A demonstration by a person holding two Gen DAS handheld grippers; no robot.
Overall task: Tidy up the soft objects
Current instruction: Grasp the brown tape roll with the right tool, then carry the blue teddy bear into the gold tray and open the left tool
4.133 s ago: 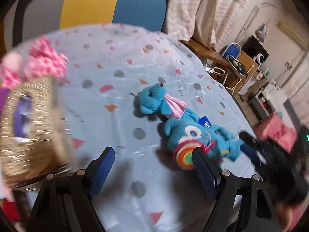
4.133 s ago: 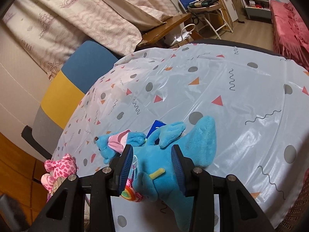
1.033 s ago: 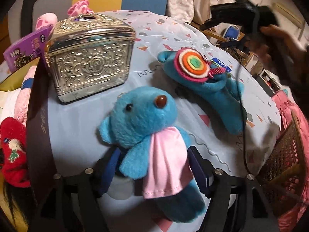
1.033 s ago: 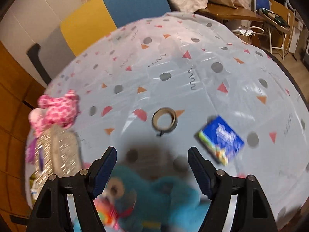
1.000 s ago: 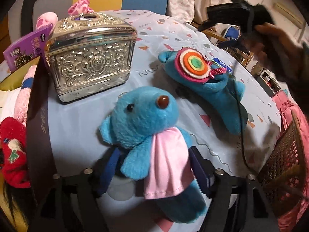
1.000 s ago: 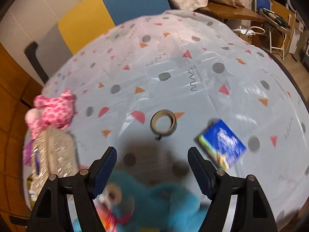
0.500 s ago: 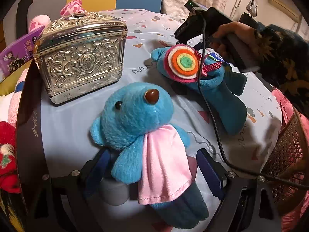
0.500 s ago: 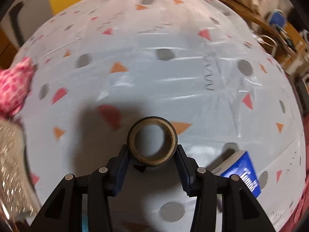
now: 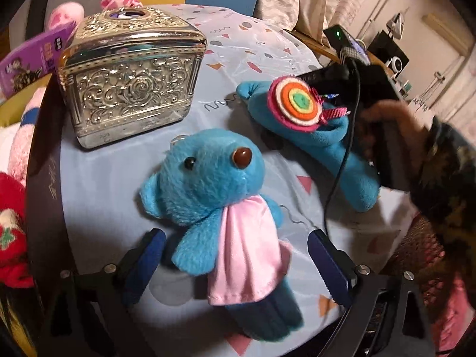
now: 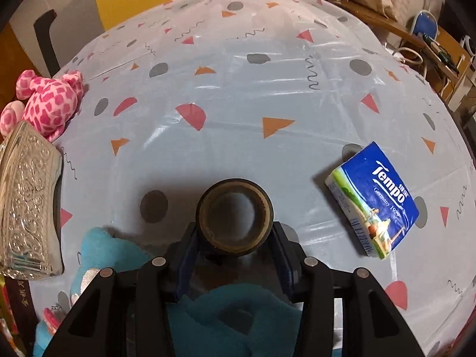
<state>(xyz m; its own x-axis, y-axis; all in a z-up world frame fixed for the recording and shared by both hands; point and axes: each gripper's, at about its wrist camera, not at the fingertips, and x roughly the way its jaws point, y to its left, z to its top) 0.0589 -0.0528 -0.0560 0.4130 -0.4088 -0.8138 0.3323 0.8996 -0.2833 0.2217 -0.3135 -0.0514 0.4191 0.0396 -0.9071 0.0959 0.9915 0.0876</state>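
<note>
Since a second ago my right gripper [image 10: 235, 239] dropped and clamped the tape roll [image 10: 234, 220], my left gripper [image 9: 235, 263] opened around the blue bear [image 9: 220, 208], which could tip over.

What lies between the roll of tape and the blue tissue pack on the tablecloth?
Nothing: in the right wrist view, only bare patterned tablecloth separates the roll of tape from the blue tissue pack.
</note>
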